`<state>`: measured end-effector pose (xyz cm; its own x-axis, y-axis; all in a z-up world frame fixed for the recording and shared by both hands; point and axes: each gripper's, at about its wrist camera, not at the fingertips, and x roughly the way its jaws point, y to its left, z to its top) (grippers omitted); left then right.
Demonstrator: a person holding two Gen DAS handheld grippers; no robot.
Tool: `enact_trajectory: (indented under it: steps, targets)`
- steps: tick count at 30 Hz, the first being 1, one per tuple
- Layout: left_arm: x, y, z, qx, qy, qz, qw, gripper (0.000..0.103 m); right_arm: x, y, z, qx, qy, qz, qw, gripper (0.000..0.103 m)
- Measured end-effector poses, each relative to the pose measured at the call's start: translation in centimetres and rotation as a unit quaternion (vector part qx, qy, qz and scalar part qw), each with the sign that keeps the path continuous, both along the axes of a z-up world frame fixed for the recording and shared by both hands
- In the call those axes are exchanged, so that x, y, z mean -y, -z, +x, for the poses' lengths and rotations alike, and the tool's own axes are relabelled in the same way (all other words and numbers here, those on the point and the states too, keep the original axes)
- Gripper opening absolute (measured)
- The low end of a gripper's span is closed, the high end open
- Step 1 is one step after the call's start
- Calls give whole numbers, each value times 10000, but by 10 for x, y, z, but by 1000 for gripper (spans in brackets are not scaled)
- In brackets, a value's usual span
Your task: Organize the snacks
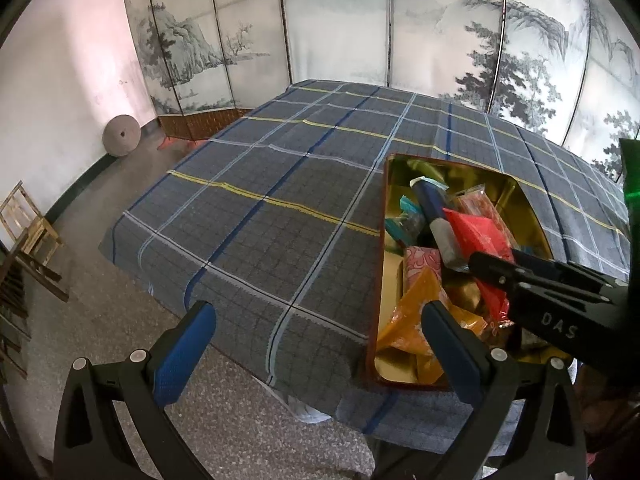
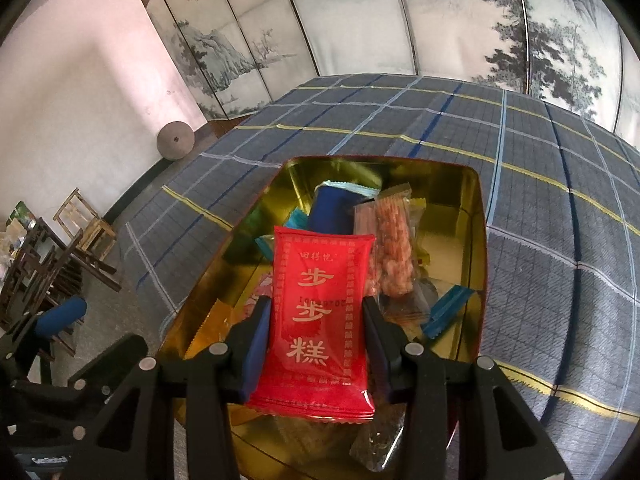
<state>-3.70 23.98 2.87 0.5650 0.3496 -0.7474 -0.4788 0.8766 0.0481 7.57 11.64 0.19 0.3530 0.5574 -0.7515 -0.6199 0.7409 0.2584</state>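
Observation:
A gold-lined tin box (image 2: 476, 216) with a red rim sits on the plaid table near its front edge; it also shows in the left wrist view (image 1: 532, 208). It holds several snack packets: a blue one (image 2: 334, 210), a clear pack of orange pieces (image 2: 394, 248), an orange wrapper (image 1: 416, 308). My right gripper (image 2: 316, 322) is shut on a red snack packet (image 2: 320, 320) and holds it over the tin; the packet also shows in the left wrist view (image 1: 476, 232). My left gripper (image 1: 320, 332) is open and empty at the table's front edge, left of the tin.
The table wears a grey-blue plaid cloth (image 1: 280, 184). A painted folding screen (image 1: 340, 28) stands behind it. Wooden chairs (image 1: 28, 232) and a round millstone (image 1: 121, 135) are on the floor at the left.

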Motion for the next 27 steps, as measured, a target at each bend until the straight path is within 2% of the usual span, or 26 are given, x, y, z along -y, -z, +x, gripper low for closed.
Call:
enact_trajectory:
  steps: [9,13,17,23,27]
  targets:
    - [0,-1,-1,53,15,6,10000,101,-5,1,-4,116,-40,-100,9999,46]
    - [1,-1,0,64,20,14,10000,101,-3,0,-3,77,-1,-2,10000,47]
    - [3,-2,1,55,81,35,9999,101,-1,-8,-6,279,26,6,9996,47]
    - [14,-10,-1,102,200,308,9993,101,14,-26,-20,570,30,229,9981,48]
    - [22,-21,-7,303,277,363,9985,101,32,-40,-32,821,116,326,9960,49]
